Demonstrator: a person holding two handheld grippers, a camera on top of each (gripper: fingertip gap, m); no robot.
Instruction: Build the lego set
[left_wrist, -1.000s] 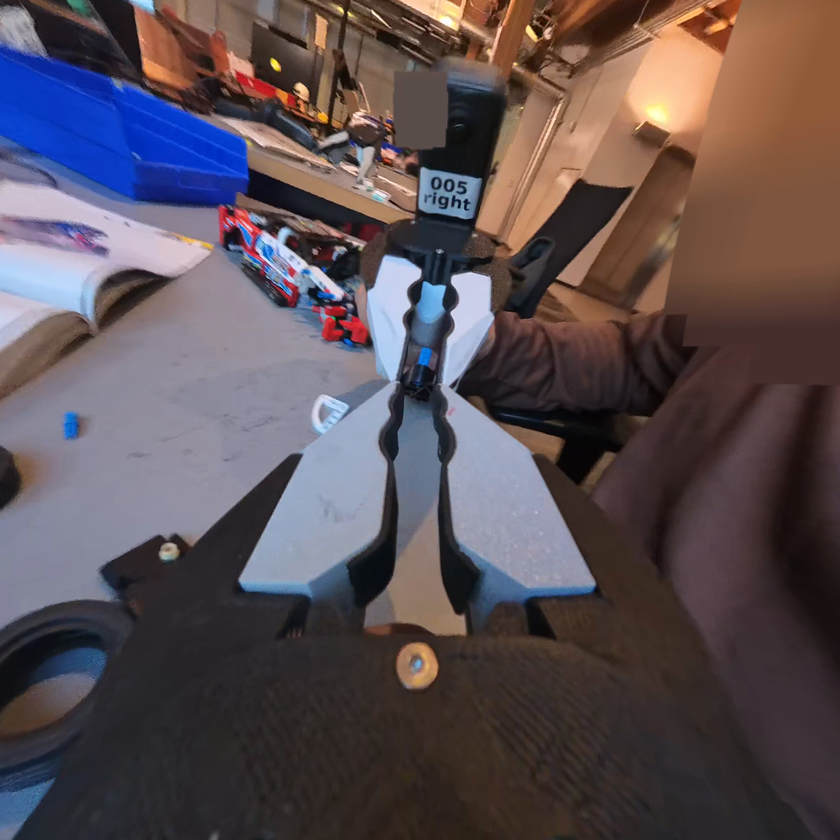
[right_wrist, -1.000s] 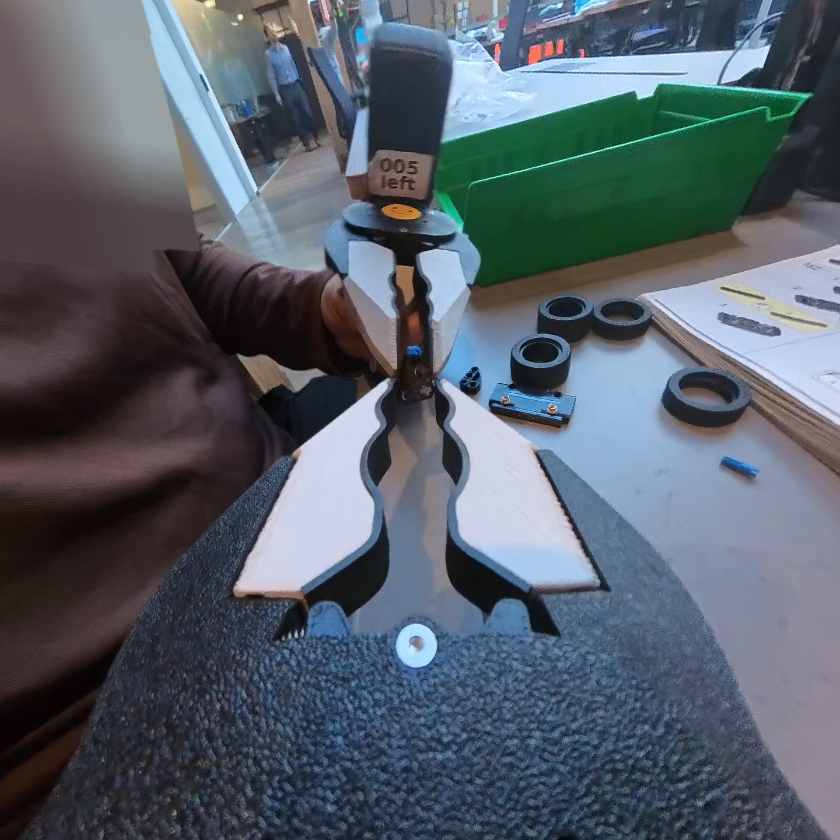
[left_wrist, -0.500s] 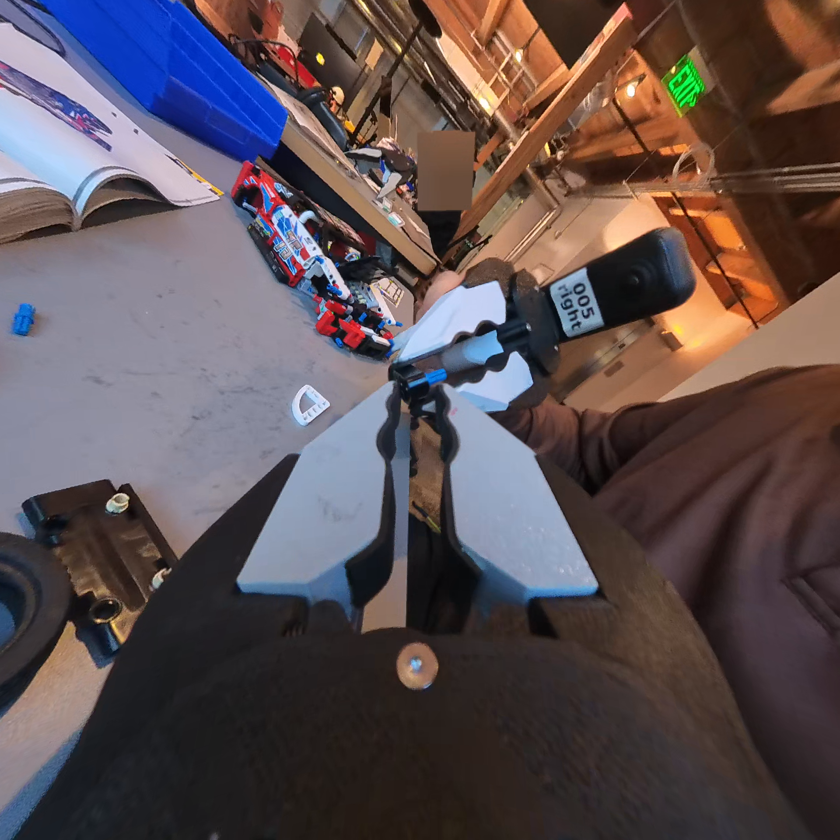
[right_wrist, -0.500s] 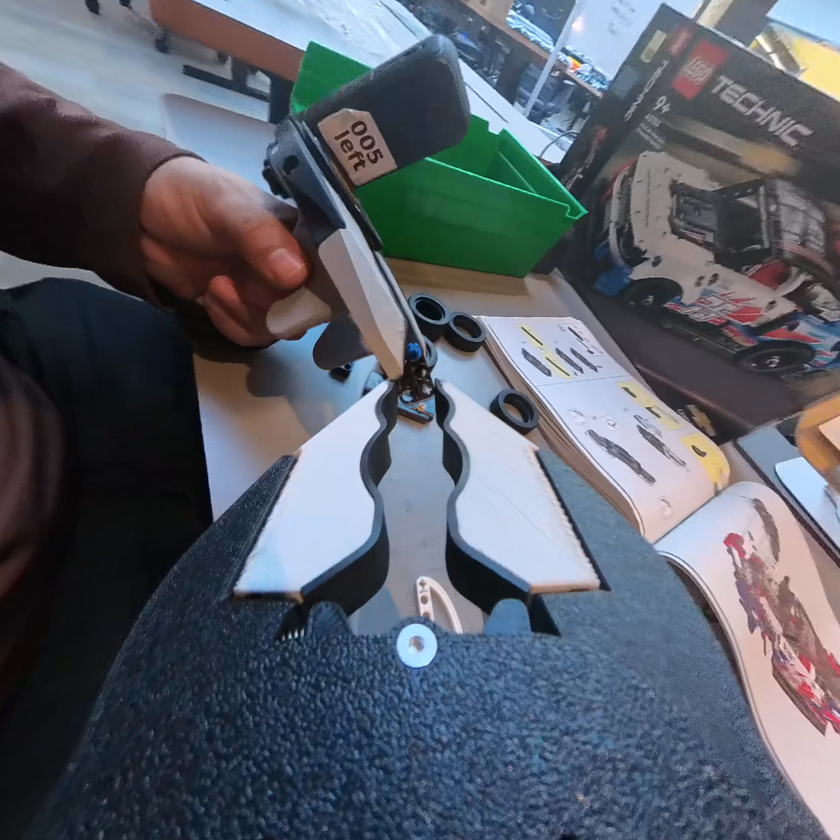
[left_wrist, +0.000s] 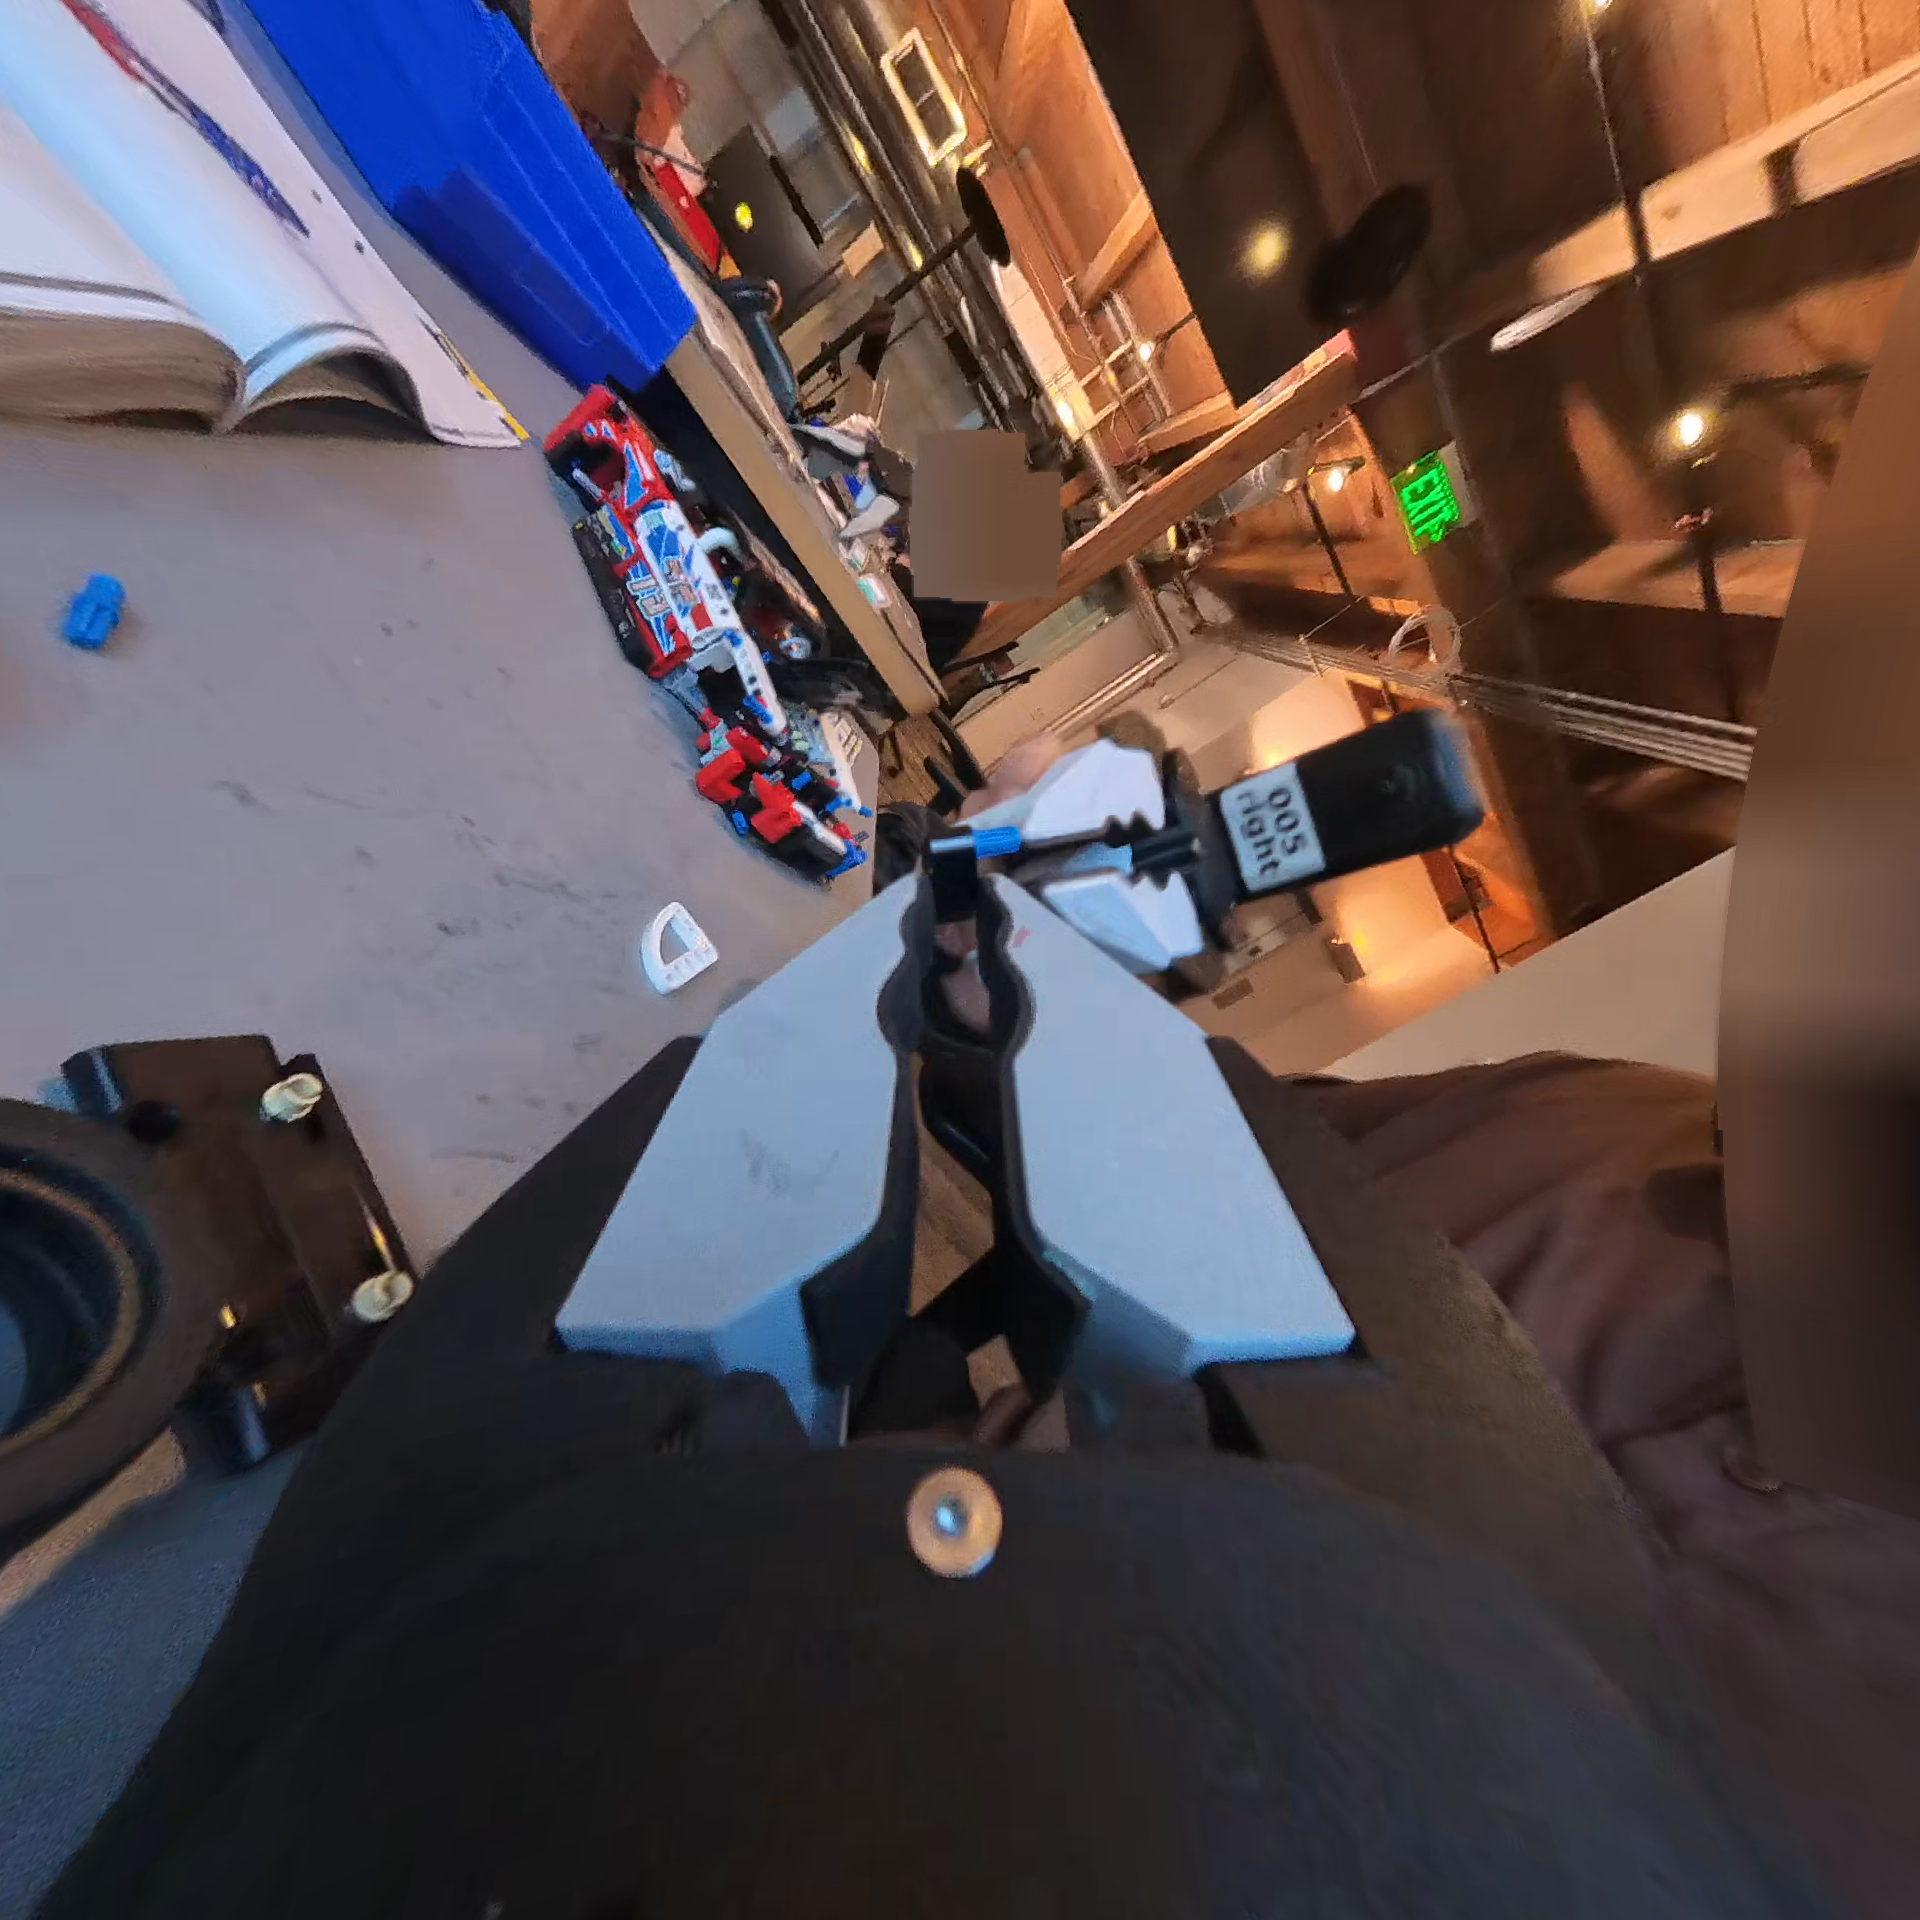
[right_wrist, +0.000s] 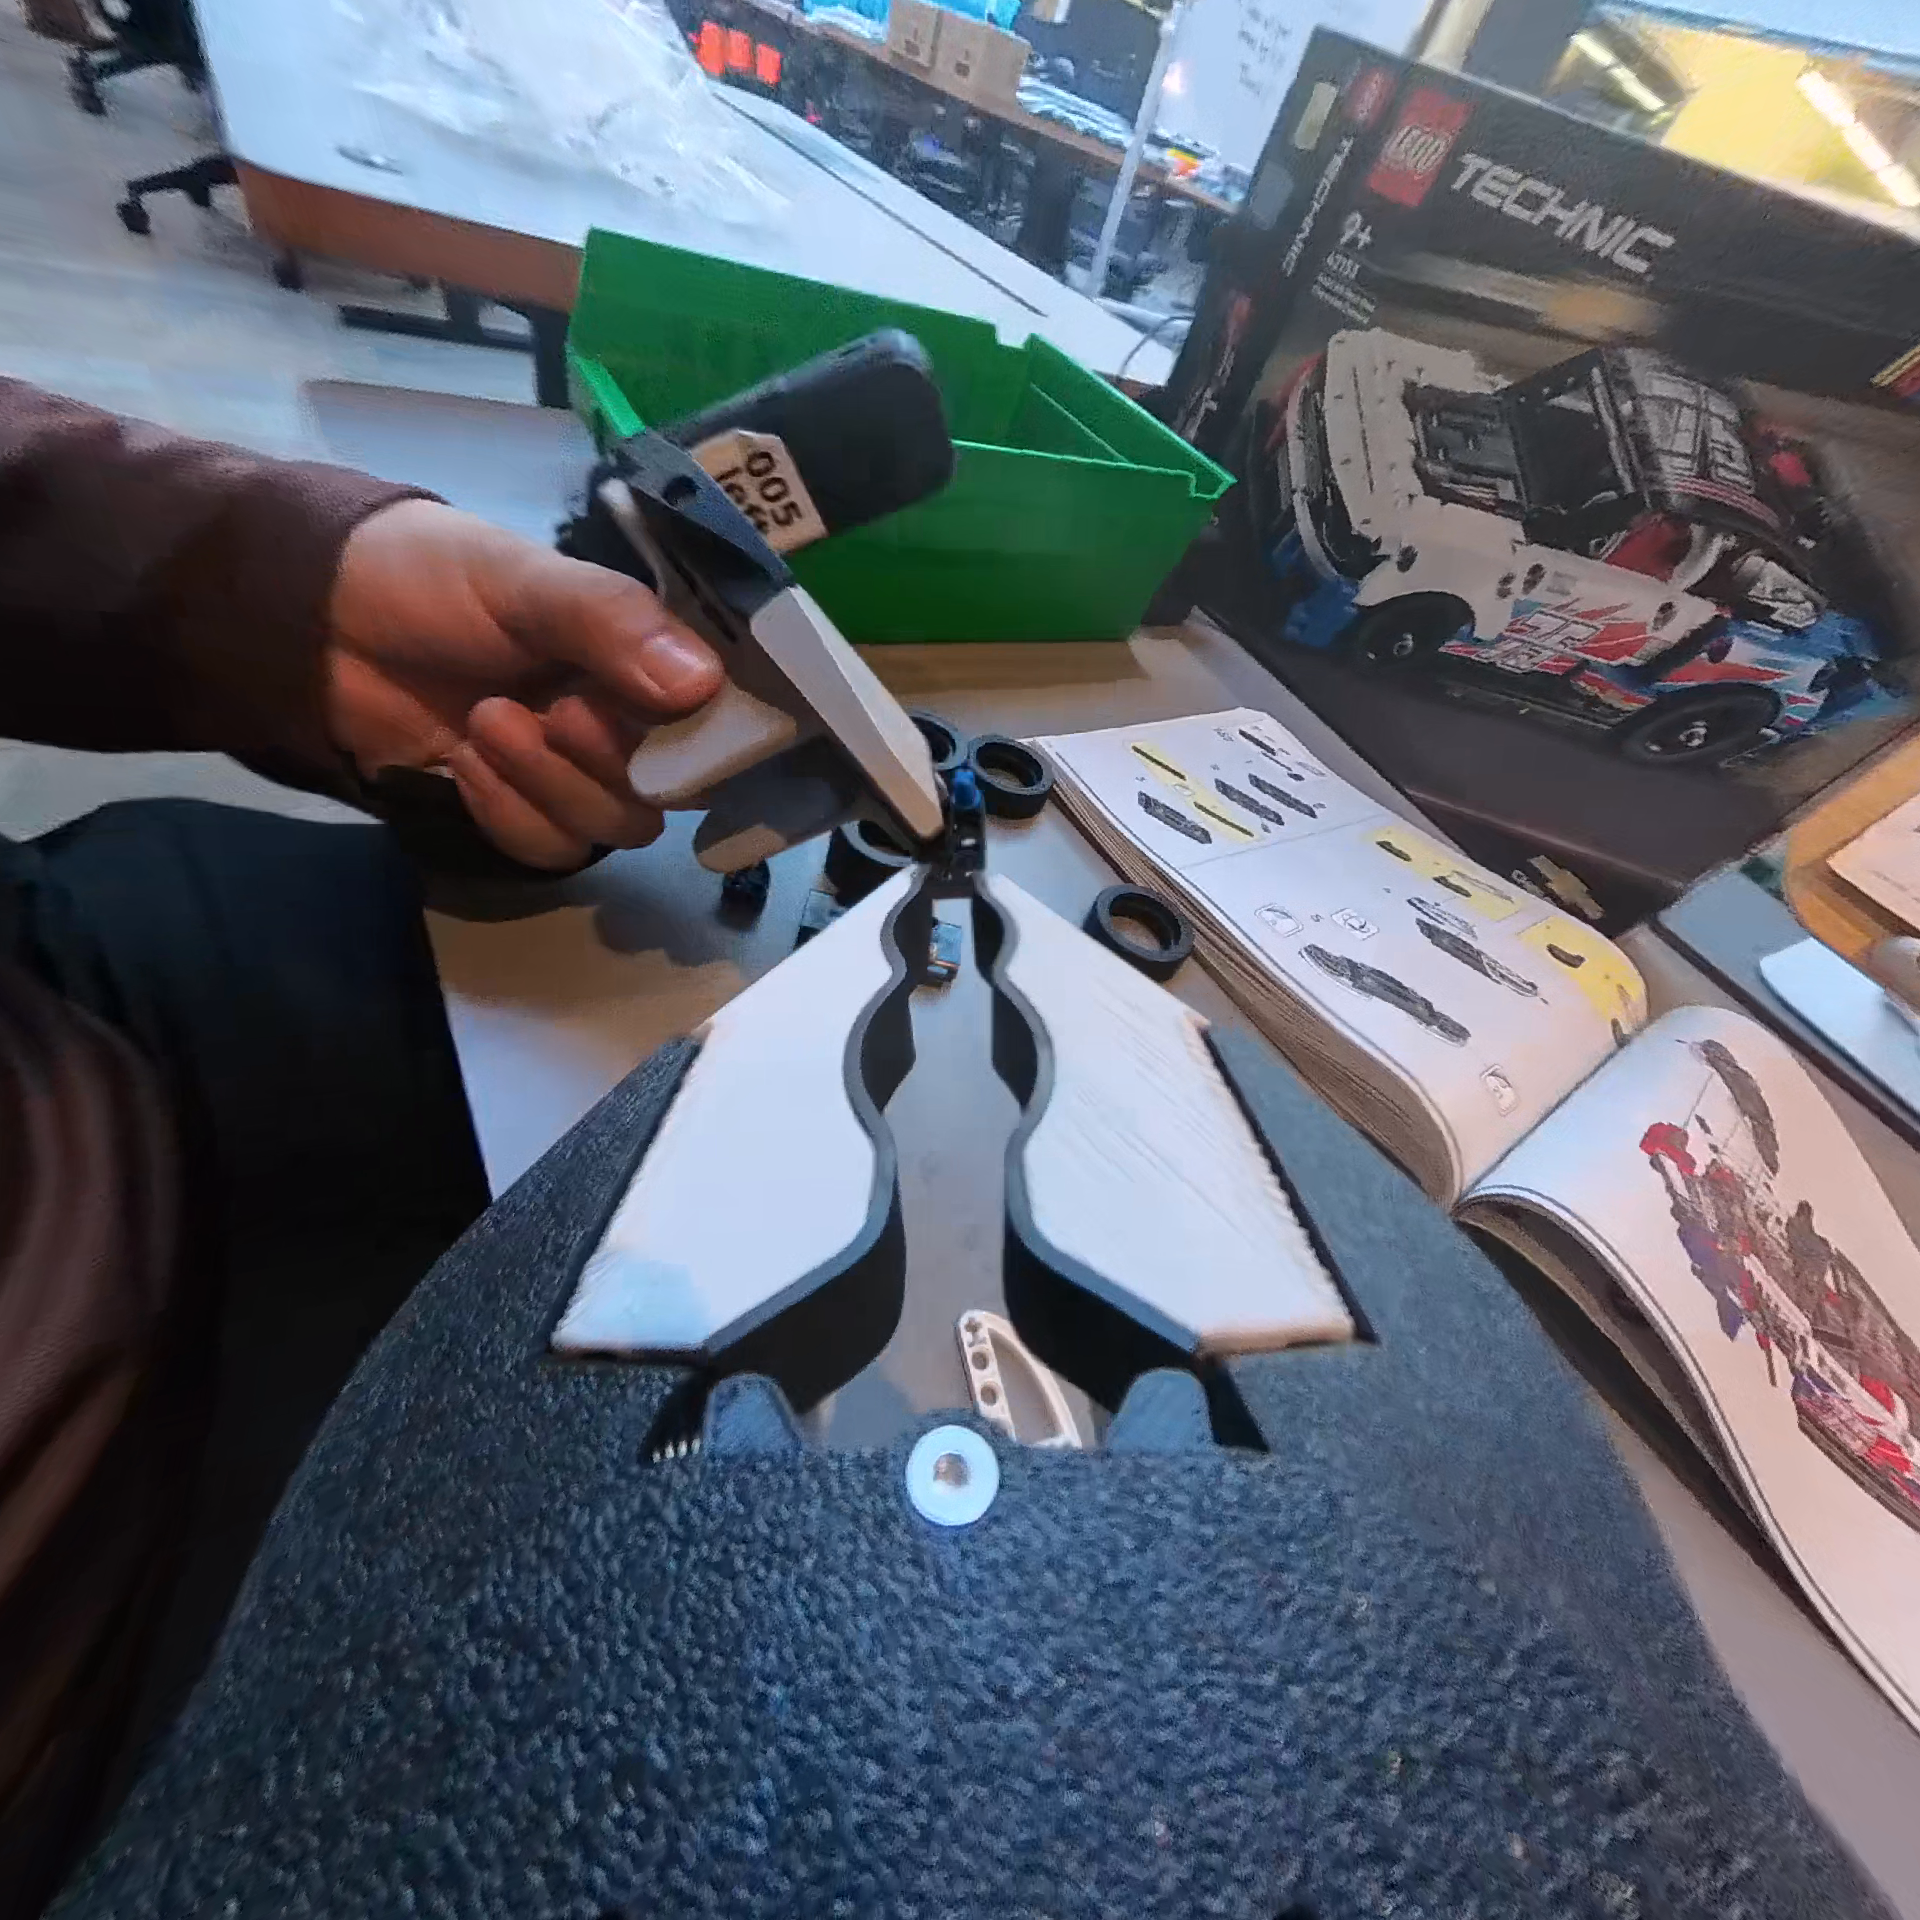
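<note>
From the left wrist view, the left claw has its tips pinched nearly together on a small black piece. A blue pin pokes sideways out of that piece, and the right claw comes in from the right, closed on the pin's far end. Left of the claw, on the grey table, lie a white curved part, a lone blue peg farther off, and a half-built red, white and blue car beyond. Low at the left edge sit a black plate and a tyre. A blue bin and an open manual fill the top left.

The right wrist view shows what that one hides: a bare hand gripping the left claw, which slants down from the upper left. The right claw meets it tip to tip, its tips drawn close on the black piece with the pin. Beyond the tips are loose tyres; to the right, the manual and the set's box; behind, a green bin. The white part lies under the claw's base.
</note>
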